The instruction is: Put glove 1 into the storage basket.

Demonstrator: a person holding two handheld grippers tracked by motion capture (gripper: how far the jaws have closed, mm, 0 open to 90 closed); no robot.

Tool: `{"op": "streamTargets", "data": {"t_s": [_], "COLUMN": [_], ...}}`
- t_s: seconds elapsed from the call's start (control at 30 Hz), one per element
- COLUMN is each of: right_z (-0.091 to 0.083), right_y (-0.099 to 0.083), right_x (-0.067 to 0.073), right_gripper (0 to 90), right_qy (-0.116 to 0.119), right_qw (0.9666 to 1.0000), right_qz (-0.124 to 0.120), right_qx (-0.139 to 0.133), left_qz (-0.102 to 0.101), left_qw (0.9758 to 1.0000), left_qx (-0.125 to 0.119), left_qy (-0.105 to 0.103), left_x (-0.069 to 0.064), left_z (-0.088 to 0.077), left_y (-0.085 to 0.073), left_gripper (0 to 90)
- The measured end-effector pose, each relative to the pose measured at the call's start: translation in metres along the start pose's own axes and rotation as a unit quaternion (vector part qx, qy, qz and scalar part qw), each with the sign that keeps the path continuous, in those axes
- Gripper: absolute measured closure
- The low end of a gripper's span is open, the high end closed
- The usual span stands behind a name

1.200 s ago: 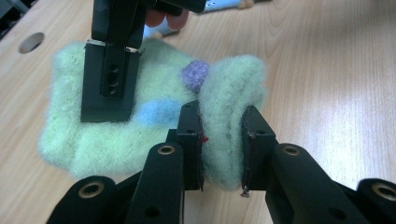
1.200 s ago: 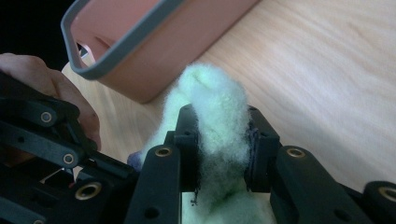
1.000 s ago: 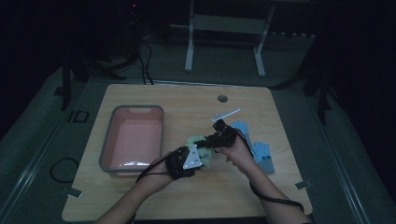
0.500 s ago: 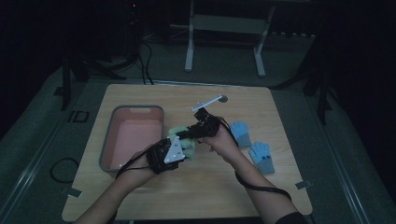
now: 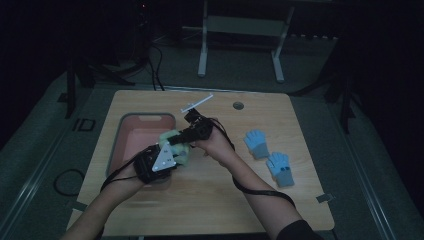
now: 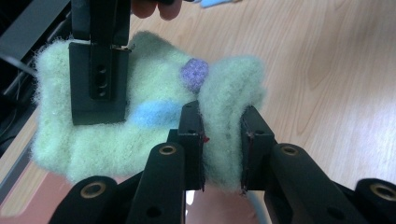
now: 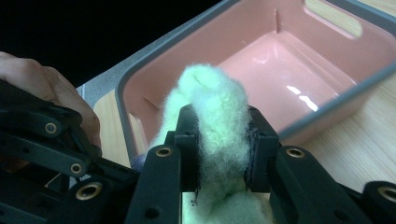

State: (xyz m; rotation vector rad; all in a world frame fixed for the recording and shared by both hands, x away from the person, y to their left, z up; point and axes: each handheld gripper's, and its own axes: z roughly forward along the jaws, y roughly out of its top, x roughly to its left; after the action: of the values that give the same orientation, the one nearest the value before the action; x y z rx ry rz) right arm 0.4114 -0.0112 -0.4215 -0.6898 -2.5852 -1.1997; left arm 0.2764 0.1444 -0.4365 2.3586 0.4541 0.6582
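**Fuzzy green glove pinched by both grippers at the tub's edge**

Fleece, pale green, with a purple dot and a blue patch: a fuzzy glove (image 6: 154, 112) held off the table. Left gripper (image 6: 222, 144) has its jaws closed on a thick fold at centre of its own view. Right gripper (image 7: 223, 144) is likewise clamped on a bunched ridge of the same fabric, its far jaw also showing at upper left of the left gripper view.

High view: the glove (image 5: 176, 142) sits left of centre, at the right rim of the pink tub (image 5: 134, 131), between the two hands. Two blue gloves (image 5: 270, 155) lie well apart, right of centre on the wooden table (image 5: 210, 200).

Handling, judged: light, soft, fully limp; it squashes between jaws and sags wherever unsupported. Not fragile, not slippery; the nap should grip well. Best hold is a doubled fold or cuff edge, since a single layer may slide out.
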Motion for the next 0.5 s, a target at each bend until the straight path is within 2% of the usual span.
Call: {"op": "streamTargets", "data": {"t_s": [0.23, 0.5], "right_z": [0.021, 0.06], "right_y": [0.015, 0.031], "right_x": [0.006, 0.013], "right_gripper": [71.6, 71.6], "right_qy": [0.009, 0.025], "right_qw": [0.9999, 0.9995], "right_qz": [-0.005, -0.005], "right_qx": [0.008, 0.019], "left_qz": [-0.014, -0.032], "left_qw": [0.9997, 0.9986], "left_qx": [0.017, 0.04], "left_qy": [0.006, 0.012], "left_x": [0.009, 0.02], "left_z": [-0.009, -0.017], "left_y": [-0.02, -0.049], "left_gripper": [75.1, 75.1]}}
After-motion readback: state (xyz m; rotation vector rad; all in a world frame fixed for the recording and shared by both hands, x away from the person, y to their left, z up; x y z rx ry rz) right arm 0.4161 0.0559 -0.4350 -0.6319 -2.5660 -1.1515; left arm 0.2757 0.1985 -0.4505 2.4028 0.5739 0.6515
